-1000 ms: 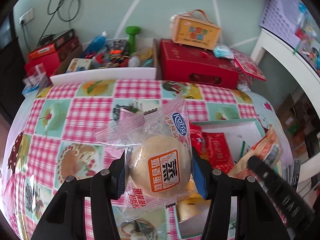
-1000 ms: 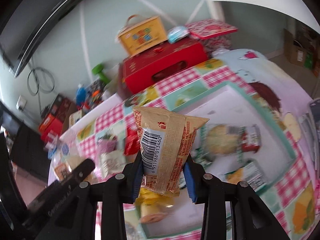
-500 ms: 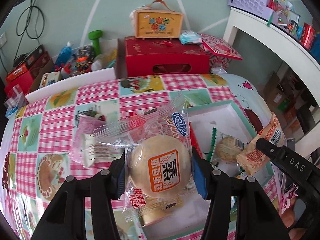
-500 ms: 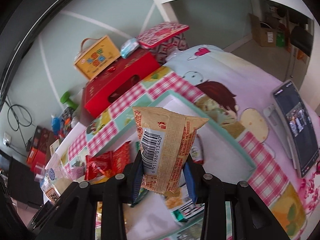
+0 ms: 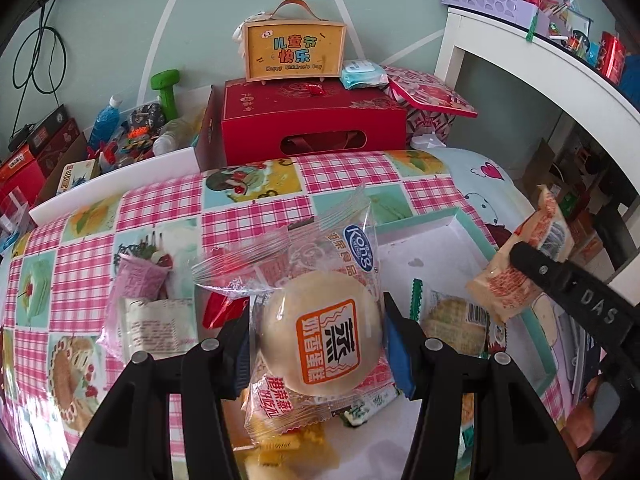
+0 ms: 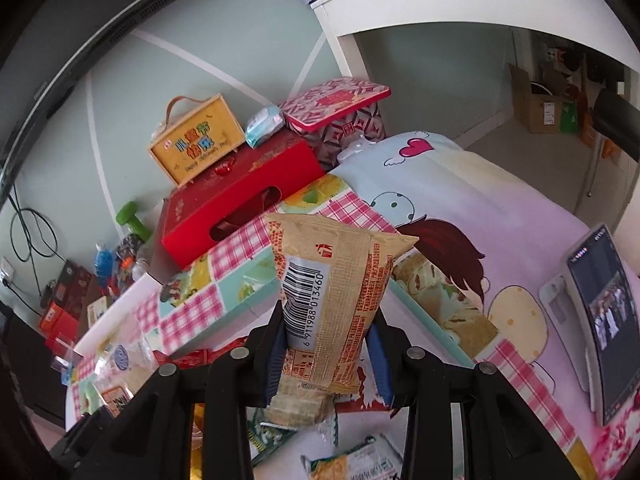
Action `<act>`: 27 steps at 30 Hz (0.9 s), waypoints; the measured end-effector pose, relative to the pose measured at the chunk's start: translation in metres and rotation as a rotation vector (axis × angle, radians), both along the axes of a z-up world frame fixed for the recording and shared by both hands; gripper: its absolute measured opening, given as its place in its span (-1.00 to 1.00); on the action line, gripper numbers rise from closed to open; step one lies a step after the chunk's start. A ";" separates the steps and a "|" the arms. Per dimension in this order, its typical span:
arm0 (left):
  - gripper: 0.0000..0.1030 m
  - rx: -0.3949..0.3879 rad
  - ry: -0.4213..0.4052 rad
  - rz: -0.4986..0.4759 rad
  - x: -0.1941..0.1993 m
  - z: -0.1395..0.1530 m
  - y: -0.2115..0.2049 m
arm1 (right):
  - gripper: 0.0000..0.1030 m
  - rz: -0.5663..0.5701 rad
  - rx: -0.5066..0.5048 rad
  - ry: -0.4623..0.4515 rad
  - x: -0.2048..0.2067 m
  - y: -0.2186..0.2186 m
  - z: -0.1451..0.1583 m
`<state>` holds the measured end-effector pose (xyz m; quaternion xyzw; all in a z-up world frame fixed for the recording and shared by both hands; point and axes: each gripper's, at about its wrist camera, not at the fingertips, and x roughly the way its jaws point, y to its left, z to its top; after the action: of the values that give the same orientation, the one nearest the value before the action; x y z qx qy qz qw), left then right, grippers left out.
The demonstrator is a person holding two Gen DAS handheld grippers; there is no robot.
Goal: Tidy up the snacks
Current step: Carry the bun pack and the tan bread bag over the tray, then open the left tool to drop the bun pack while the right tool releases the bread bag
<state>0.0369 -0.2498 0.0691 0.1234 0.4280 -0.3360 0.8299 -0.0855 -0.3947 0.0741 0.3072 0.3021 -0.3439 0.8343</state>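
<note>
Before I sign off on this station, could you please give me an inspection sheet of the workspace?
Surface: pink checked tablecloth carrying a white tray with teal rim.
Job's things: clear-wrapped round steamed cake; tan barcode snack packet; more wrapped snacks in the tray.
Clutter: pink-topped packet on the cloth; phone on a stand.
Grippers: left gripper clamps the cake; right gripper clamps the packet.
Cables: black cable on the wall.
Surroundings: red gift box, yellow handled box, white shelf.
</note>
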 end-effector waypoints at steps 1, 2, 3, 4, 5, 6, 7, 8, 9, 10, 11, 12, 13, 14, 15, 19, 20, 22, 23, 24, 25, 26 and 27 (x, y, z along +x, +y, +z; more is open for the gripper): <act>0.10 -0.002 -0.001 0.001 0.001 -0.002 -0.001 | -0.23 -0.002 -0.002 0.006 0.002 -0.002 -0.003; 0.10 -0.001 0.000 0.001 0.001 -0.003 -0.002 | -0.23 -0.005 -0.002 0.011 0.004 -0.003 -0.005; 0.10 0.000 0.000 0.002 0.002 -0.005 -0.003 | -0.23 -0.006 -0.001 0.014 0.005 -0.004 -0.007; 0.10 0.002 -0.002 0.002 0.002 -0.006 -0.005 | -0.23 -0.002 -0.001 0.017 0.007 -0.005 -0.010; 0.10 0.004 -0.006 -0.002 0.002 -0.008 -0.006 | -0.24 0.000 0.001 0.020 0.008 -0.006 -0.012; 0.10 0.006 -0.007 -0.003 0.002 -0.009 -0.007 | -0.24 0.002 0.003 0.026 0.008 -0.007 -0.014; 0.10 0.010 -0.008 -0.007 0.002 -0.011 -0.008 | -0.24 0.007 0.003 0.039 0.010 -0.007 -0.017; 0.10 0.014 -0.008 -0.009 0.002 -0.013 -0.009 | -0.24 0.012 0.005 0.050 0.012 -0.007 -0.020; 0.10 0.018 -0.007 -0.010 0.002 -0.014 -0.009 | -0.24 0.017 0.008 0.056 0.013 -0.007 -0.022; 0.10 0.024 -0.005 -0.011 0.002 -0.016 -0.010 | -0.24 0.022 0.012 0.062 0.014 -0.007 -0.024; 0.10 0.030 -0.005 -0.012 0.002 -0.018 -0.011 | -0.24 0.029 0.019 0.065 0.015 -0.007 -0.026; 0.10 0.039 -0.006 -0.011 0.002 -0.019 -0.012 | -0.24 0.035 0.023 0.061 0.016 -0.007 -0.027; 0.10 0.045 -0.008 -0.010 0.002 -0.021 -0.012 | -0.24 0.039 0.022 0.065 0.017 -0.006 -0.027; 0.10 0.049 -0.008 -0.008 0.002 -0.022 -0.012 | -0.24 0.039 0.018 0.071 0.018 -0.006 -0.028; 0.10 0.050 -0.007 -0.007 0.002 -0.022 -0.012 | -0.24 0.041 0.011 0.076 0.018 -0.005 -0.028; 0.17 0.062 -0.012 -0.001 0.002 -0.023 -0.013 | -0.16 0.046 0.004 0.092 0.019 -0.004 -0.027; 0.23 0.068 -0.016 0.001 0.001 -0.023 -0.014 | -0.08 0.043 0.004 0.098 0.019 -0.004 -0.027; 0.41 0.072 -0.019 -0.005 0.000 -0.022 -0.015 | 0.20 0.042 0.009 0.112 0.020 -0.005 -0.028; 0.41 0.072 -0.017 -0.006 0.000 -0.021 -0.015 | 0.20 0.046 0.009 0.119 0.020 -0.004 -0.028; 0.41 0.074 -0.017 -0.006 -0.001 -0.020 -0.015 | 0.21 0.049 0.009 0.127 0.021 -0.004 -0.028; 0.41 0.078 -0.019 -0.006 -0.002 -0.019 -0.015 | 0.22 0.050 0.010 0.135 0.021 -0.004 -0.027; 0.42 0.082 -0.020 -0.007 -0.003 -0.018 -0.016 | 0.25 0.049 0.012 0.141 0.021 -0.004 -0.027; 0.43 0.088 -0.020 -0.008 -0.003 -0.017 -0.015 | 0.32 0.049 0.015 0.148 0.021 -0.004 -0.027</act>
<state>0.0336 -0.2652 0.0522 0.1650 0.4335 -0.3188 0.8266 -0.0643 -0.3987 0.0472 0.2798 0.3731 -0.3426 0.8155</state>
